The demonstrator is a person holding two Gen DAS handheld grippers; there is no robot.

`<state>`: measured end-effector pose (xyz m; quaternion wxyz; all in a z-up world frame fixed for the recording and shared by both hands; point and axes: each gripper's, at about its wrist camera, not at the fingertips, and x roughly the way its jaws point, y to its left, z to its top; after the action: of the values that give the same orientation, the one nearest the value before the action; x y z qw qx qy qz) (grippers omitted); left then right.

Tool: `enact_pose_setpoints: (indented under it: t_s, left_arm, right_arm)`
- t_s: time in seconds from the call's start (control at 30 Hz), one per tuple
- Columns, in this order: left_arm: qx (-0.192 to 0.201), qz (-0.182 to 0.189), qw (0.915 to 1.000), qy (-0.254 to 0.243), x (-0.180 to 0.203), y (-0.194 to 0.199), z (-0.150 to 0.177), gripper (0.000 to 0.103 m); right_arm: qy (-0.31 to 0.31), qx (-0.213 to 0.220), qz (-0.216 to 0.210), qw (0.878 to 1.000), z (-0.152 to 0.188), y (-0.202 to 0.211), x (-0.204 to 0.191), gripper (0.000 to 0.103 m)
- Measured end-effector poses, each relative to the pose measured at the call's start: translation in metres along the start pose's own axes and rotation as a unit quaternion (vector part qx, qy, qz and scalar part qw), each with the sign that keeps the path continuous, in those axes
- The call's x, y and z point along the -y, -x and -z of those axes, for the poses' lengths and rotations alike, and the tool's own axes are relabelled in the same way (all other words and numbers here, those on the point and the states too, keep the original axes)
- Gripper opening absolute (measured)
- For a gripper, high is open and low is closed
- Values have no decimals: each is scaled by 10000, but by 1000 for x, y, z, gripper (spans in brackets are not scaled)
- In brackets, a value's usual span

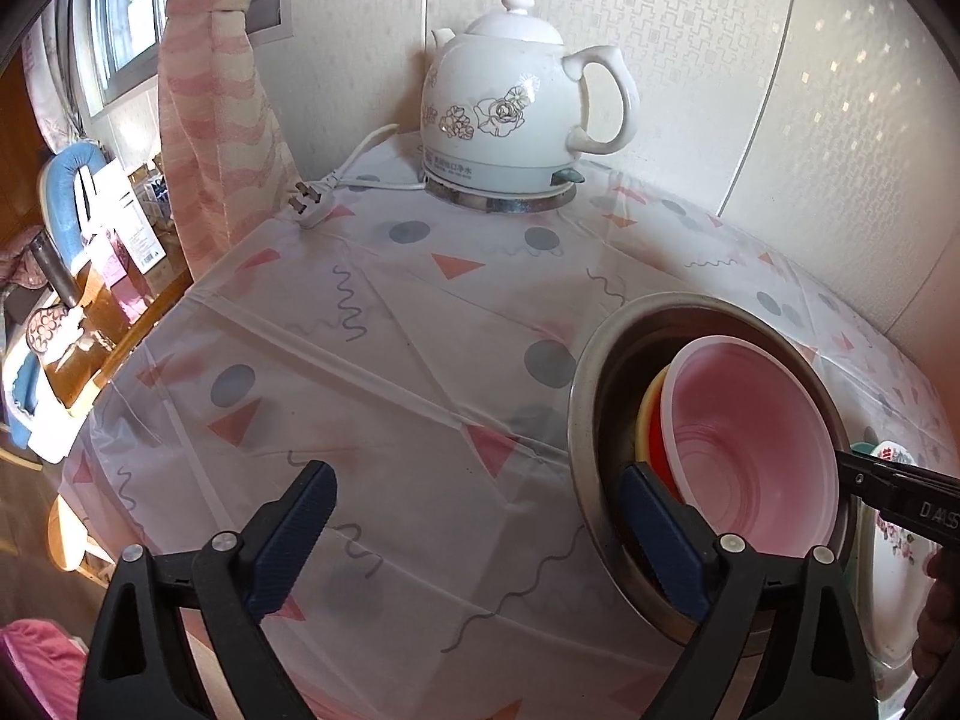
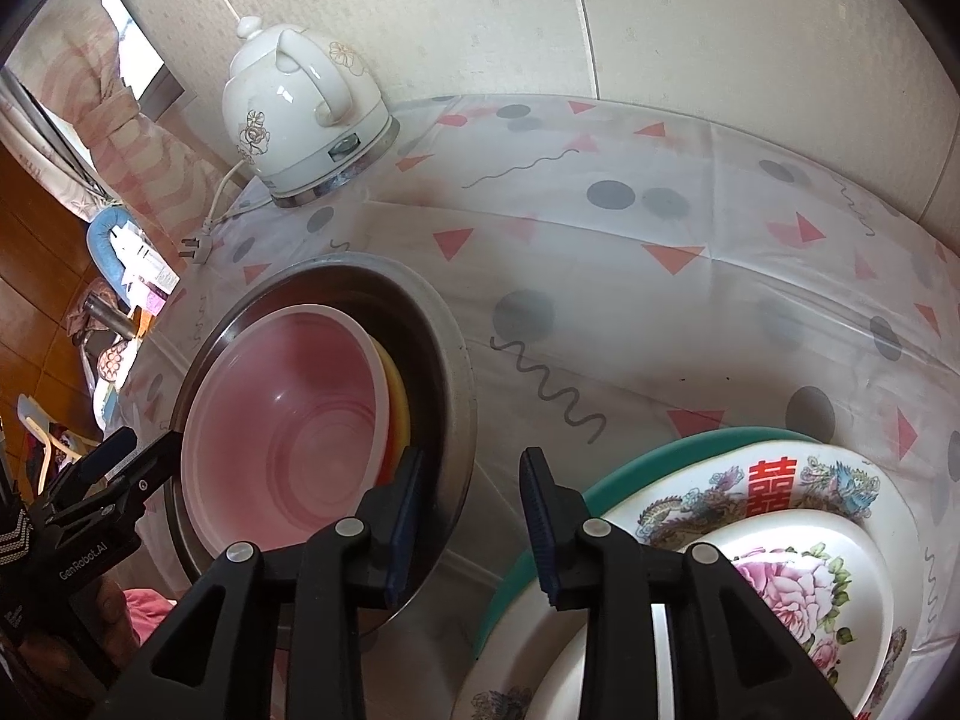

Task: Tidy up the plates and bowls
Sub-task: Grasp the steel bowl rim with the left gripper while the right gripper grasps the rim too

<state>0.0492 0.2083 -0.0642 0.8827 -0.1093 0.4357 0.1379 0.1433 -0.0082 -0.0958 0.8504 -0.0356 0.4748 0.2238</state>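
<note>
The nested bowl stack is sitting on the counter [image 1: 372, 396], draped in a patterned plastic cloth, with the left gripper [image 1: 474, 546] hanging just in front of it and the right gripper [image 2: 474, 522] on its other side; the stack is made up of a steel basin [image 1: 591, 396] as the outer shell, a yellow bowl [image 1: 648, 414] and a red bowl [image 1: 666, 468] showing as thin crescents inside it, and a pale pink bowl [image 1: 750, 444] lying topmost, leaning toward one wall of the basin rather than sitting centred; the left gripper is standing wide apart and gripping nothing, its right finger reaching over the basin's near rim and its left finger over bare cloth, so the rim is lying between the fingers without visible pressing; the right gripper is standing partly apart and empty, its left finger just by the basin's outer wall [image 2: 462, 360], its right finger over the plate stack; that stack lies just beside the basin: a green plate [image 2: 624, 462] at the bottom, a dragon-print plate [image 2: 774, 498] on it, a rose-print plate [image 2: 798, 594] on top; judged from this, the left gripper is the nearer to the bowls, the right to the plates; a white electric kettle [image 1: 516, 114] with its loose plug [image 1: 309, 207] is standing well apart at the far corner, obstructing nothing; the narrow gap between basin and plates is looking like the only tight spot.
</note>
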Motion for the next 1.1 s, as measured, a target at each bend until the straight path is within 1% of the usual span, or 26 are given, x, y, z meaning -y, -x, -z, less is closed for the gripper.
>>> enact_pose_setpoints:
  t_s: [0.03,0.17,0.27,0.37,0.43,0.5,0.53,0.67,0.8,0.87,0.9,0.93,0.97,1.0,1.07,1.1]
  left_arm:
    - [48,-8,10000,1,-1,1,0,100]
    - [211,-4,9998,4,0,8,-1,101]
    - [307,-122,9995,-10,1,12,-1,101]
    - [239,-246,9993,125,-6,11,-2,101]
    - [69,-177,9994,282,-12,8,0,100]
    - [14,-149,9990,415,-18,8,1,100]
    - [21,-147,9989,453,-19,8,2,98]
    - [-55,-7,9988,489,-20,8,4,97]
    - [-48,-134,9988,463,-15,8,4,97]
    - [-36,-184,9987,469,-13,8,3,95]
    - [-76,-114,9987,501,-13,8,3,93]
    - [-89,15,9986,521,-13,7,2,86]
    - [-76,44,9987,505,-12,8,2,83]
    - [-42,15,9989,468,-10,8,2,83]
    - [6,85,9993,369,-7,9,2,74]
    - [-5,141,9993,344,-6,10,1,71]
  right_arm:
    - [-10,-1,-1,10000,0,0,0,34]
    - [23,24,18,10000,0,0,1,34]
    - [44,46,32,10000,0,1,1,34]
    - [82,63,56,9999,0,2,0,34]
    - [116,82,72,9999,1,3,-1,34]
    - [142,90,73,9998,1,3,-1,34]
    - [144,94,73,9998,1,3,-1,34]
    - [129,130,33,9998,1,4,-1,31]
    - [126,143,-35,9998,1,5,0,27]
    - [142,143,-69,9998,1,5,-1,25]
    - [140,144,-81,9998,1,5,-1,24]
    - [131,142,-104,9998,1,5,-1,24]
    - [123,140,-123,9998,1,4,-1,23]
    - [121,141,-134,9997,1,4,-1,22]
    - [116,135,-152,9997,1,4,-1,22]
    - [123,137,-152,9997,2,4,-1,22]
